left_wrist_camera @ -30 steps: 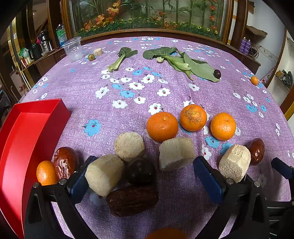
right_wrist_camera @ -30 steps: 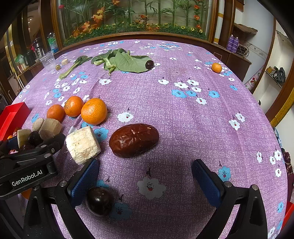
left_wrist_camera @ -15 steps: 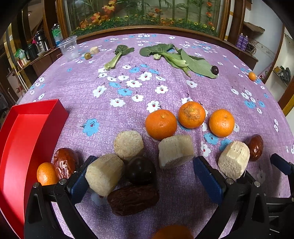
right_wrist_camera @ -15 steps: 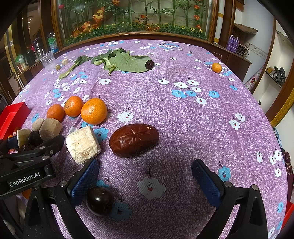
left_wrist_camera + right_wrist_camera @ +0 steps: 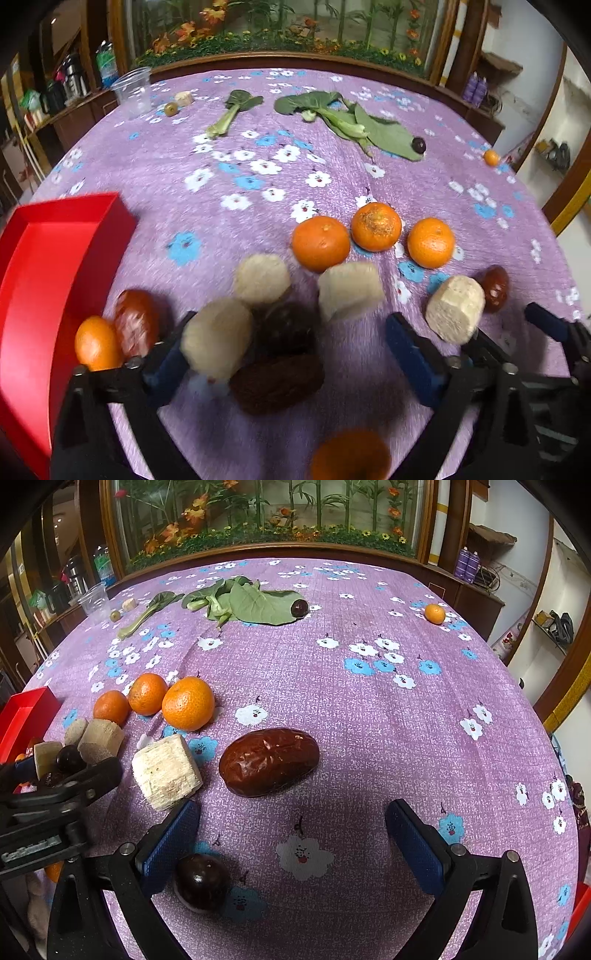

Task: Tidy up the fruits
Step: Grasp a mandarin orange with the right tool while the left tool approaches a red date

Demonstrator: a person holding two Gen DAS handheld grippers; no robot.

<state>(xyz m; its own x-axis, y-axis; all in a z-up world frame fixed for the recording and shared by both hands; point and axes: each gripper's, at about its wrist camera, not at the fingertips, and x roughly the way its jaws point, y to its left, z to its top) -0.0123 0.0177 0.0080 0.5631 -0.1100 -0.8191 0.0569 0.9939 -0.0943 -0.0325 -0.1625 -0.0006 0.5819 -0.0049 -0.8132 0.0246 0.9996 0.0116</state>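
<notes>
In the left wrist view my left gripper (image 5: 288, 360) hangs low over a cluster: a beige cane chunk (image 5: 218, 339), a dark plum (image 5: 284, 328) and a dark date (image 5: 277, 384) lie between its jaws. The jaws are closing, and the pads press on nothing. Three oranges (image 5: 376, 227) sit in a row beyond. A red box (image 5: 55, 266) stands at the left, with a small orange (image 5: 96, 343) and a red date (image 5: 135, 325) beside it. My right gripper (image 5: 293, 843) is open over the cloth, behind a red date (image 5: 269, 761), a cane chunk (image 5: 166, 771) and a plum (image 5: 201, 882).
Leafy greens (image 5: 351, 122), a plastic cup (image 5: 135, 94), a plum on a leaf (image 5: 299, 608) and a lone small orange (image 5: 434, 613) lie at the far side of the purple floral cloth (image 5: 369, 720). A planter with flowers backs the table.
The left view has shifted slightly and blurred, and the left jaws have narrowed a little around the cluster. The right gripper and its fruits have not moved.
</notes>
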